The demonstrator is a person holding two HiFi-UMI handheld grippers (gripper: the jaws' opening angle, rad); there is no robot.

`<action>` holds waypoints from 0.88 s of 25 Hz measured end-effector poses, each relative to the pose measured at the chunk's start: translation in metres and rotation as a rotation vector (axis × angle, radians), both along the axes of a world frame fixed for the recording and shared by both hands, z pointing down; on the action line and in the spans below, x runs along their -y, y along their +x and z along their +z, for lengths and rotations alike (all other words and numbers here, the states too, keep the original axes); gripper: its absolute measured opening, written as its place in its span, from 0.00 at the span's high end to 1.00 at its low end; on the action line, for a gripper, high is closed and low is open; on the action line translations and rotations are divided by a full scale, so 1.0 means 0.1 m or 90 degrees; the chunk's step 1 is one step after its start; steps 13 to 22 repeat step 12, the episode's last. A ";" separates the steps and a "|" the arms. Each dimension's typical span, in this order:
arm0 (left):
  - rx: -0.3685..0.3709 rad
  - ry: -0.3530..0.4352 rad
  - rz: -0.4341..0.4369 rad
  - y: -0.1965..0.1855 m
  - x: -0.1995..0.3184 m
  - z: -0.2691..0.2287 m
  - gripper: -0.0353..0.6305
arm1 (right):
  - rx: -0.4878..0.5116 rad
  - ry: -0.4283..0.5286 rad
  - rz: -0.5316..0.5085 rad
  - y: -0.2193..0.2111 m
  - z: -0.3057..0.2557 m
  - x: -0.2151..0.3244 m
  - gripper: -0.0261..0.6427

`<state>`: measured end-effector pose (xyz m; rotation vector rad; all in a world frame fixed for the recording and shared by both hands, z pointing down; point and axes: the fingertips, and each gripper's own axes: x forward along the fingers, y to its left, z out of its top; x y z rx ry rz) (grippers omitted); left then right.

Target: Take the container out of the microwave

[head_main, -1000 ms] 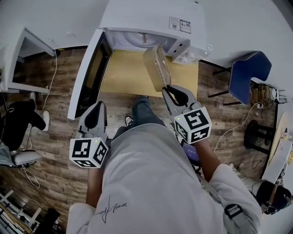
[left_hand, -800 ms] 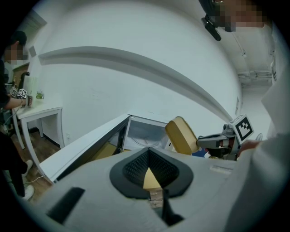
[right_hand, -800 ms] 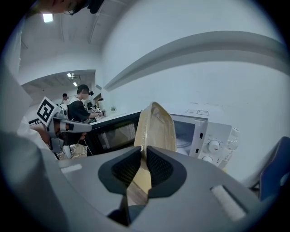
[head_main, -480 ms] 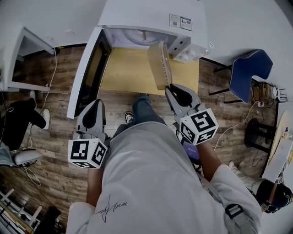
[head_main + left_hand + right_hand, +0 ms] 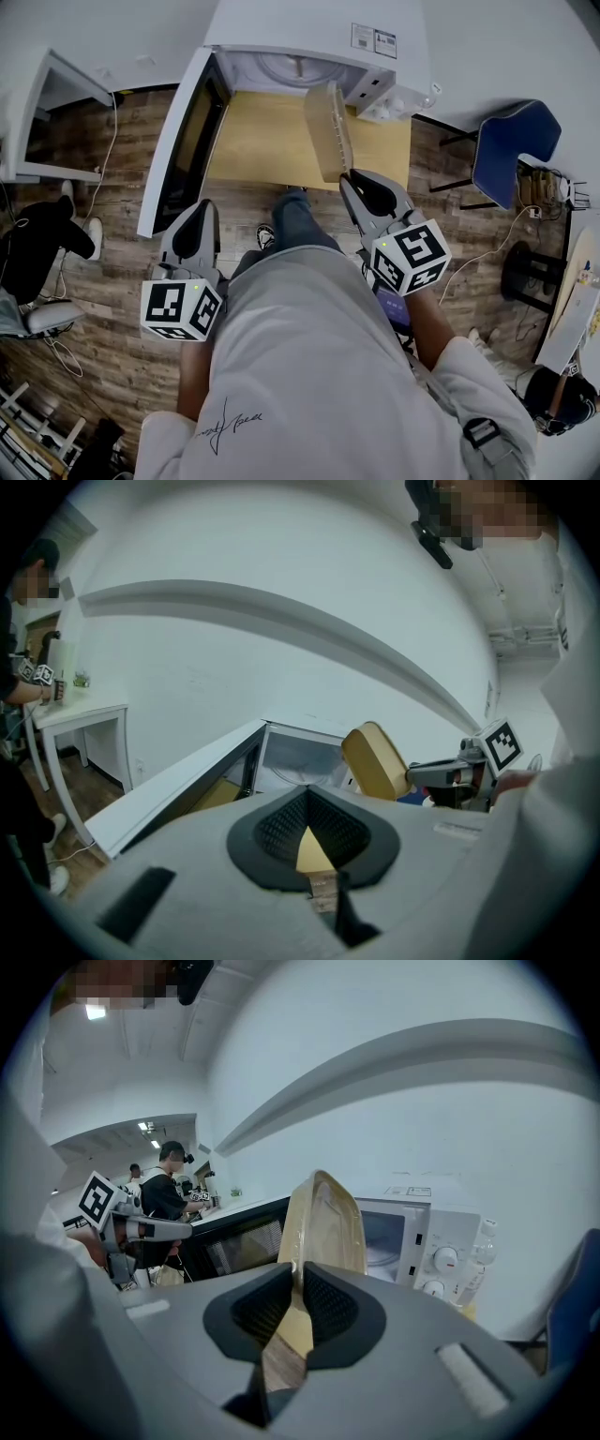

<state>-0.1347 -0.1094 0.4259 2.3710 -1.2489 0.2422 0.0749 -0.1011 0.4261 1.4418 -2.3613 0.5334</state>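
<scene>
The white microwave (image 5: pixel 309 37) stands at the far end of a yellow table (image 5: pixel 258 141), with its door (image 5: pixel 178 141) swung wide open to the left. My right gripper (image 5: pixel 349 180) is shut on the near edge of a clear, tan-tinted container (image 5: pixel 328 127). The container is outside the oven, tipped up on its edge over the table. In the right gripper view the container (image 5: pixel 323 1218) rises from between the pads (image 5: pixel 328 1302), in front of the microwave (image 5: pixel 427 1232). My left gripper (image 5: pixel 201 214) hangs shut and empty near the door's lower end. The left gripper view also shows the container (image 5: pixel 375 761).
A blue chair (image 5: pixel 511 150) stands to the right of the table and a white desk (image 5: pixel 56 94) to the far left. A person in black (image 5: pixel 37 248) sits at the left edge. My own legs and a shoe (image 5: pixel 264 246) are below the table's front edge.
The container has rolled a little in my right gripper and now stands more edge-on. The left gripper has kept still.
</scene>
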 end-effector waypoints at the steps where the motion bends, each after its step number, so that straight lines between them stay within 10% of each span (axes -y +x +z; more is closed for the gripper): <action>1: 0.000 -0.002 0.001 0.01 0.00 0.01 0.95 | -0.001 -0.001 -0.001 0.00 0.00 0.00 0.88; 22: 0.001 -0.003 0.009 0.02 -0.04 0.01 0.95 | 0.003 -0.003 -0.018 -0.04 -0.03 -0.03 0.88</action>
